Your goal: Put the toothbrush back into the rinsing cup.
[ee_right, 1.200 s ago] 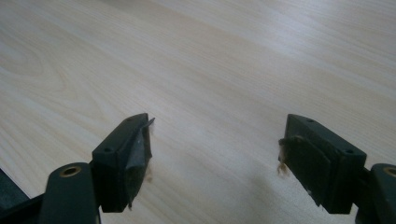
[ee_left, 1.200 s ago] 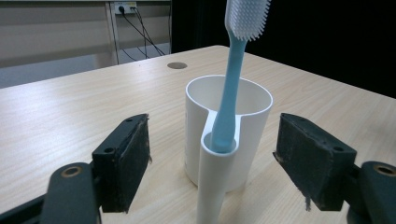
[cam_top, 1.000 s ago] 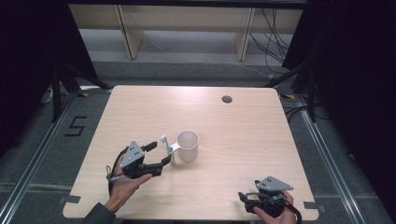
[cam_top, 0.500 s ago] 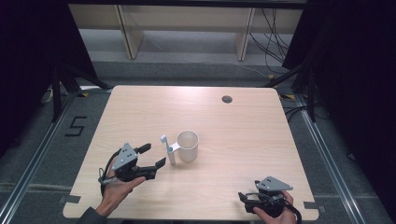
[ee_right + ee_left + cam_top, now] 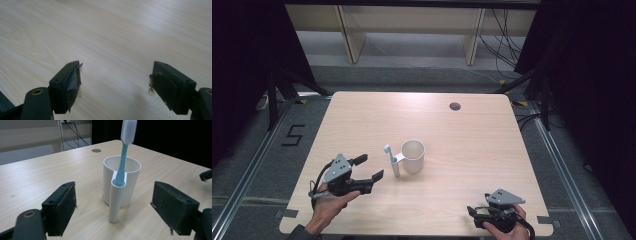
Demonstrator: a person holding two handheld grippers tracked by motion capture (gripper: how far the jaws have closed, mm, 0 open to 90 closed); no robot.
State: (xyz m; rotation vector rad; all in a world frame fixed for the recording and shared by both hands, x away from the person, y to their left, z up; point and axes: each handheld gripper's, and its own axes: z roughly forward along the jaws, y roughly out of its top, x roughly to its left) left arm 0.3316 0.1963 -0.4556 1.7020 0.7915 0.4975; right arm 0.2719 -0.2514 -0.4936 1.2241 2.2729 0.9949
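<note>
A white cup (image 5: 413,156) stands near the middle of the table, with a narrow white tube on its left side. A light blue toothbrush (image 5: 390,160) stands upright in that tube, bristles up. In the left gripper view the cup (image 5: 130,177) and toothbrush (image 5: 123,157) stand just beyond the jaws. My left gripper (image 5: 370,167) is a short way to the cup's left, apart from it. Its jaws have just been opening and are open with nothing between them (image 5: 115,195). My right gripper (image 5: 473,214) rests open near the front right corner, over bare wood (image 5: 116,77).
The wooden table (image 5: 482,150) has a round cable hole (image 5: 455,106) near its far edge. Pale shelving stands beyond the table, and cables lie on the floor at the back right. A "5" mark (image 5: 293,135) is on the floor at left.
My left gripper has drawn back from the toothbrush toward the lower left and its jaws have spread. The toothbrush stays upright in the tube. The right gripper has not moved.
</note>
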